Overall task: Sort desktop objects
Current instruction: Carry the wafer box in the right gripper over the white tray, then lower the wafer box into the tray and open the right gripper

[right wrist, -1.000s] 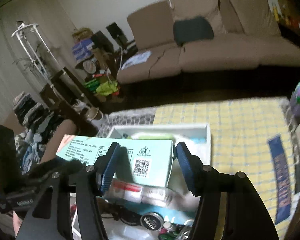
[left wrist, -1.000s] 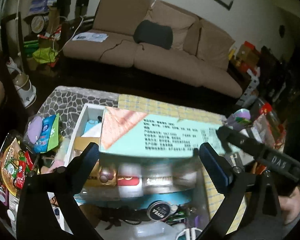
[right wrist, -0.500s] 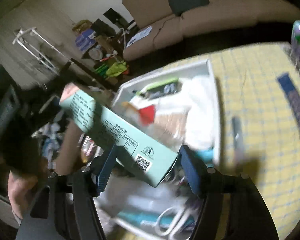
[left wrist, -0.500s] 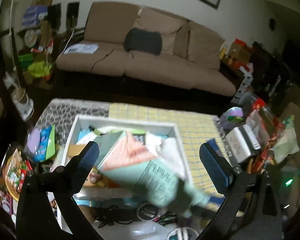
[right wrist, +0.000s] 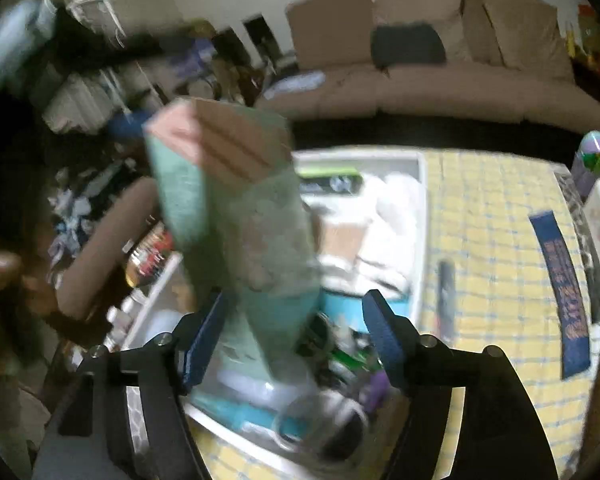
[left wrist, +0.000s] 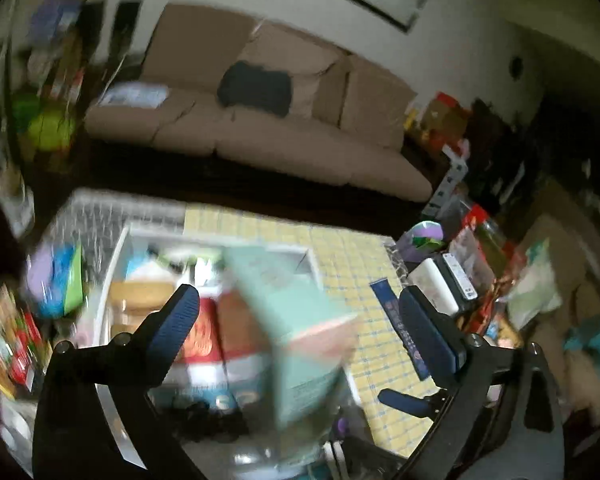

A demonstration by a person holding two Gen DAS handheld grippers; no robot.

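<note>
**Box coming loose over a crowded tray**

My right gripper is opening, and the mint-green carton stands tall between its jaws, tilted and smeared by motion. Its lower end sits against the left pad, while the right-hand pad stands clear of it, so I read this as a release under way, not a firm hold. The carton hangs over the near edge of the white tray, which lies on the yellow checked cloth towards the tabletop's left side.

My left gripper is spread wide and holds nothing; the same carton shows blurred between its fingers but touches neither pad as far as I can tell.

What worries me:

- The carton is long and top-heavy in this pose. With only one pad against it, I expect it to topple rather than drop flat, and I cannot choose which way it falls.
- The tray is already packed: white bags, a cardboard piece and a teal item fill it. A carton landing on that heap may not settle and could slide over the tray's near rim onto the clutter below.
- If it tips left, it could go off the tabletop's left edge, where the floor is crowded.
- The blur hides the exact contact, so my reading of the grip may be wrong; closing again blindly could crush a corner of the carton.
</note>
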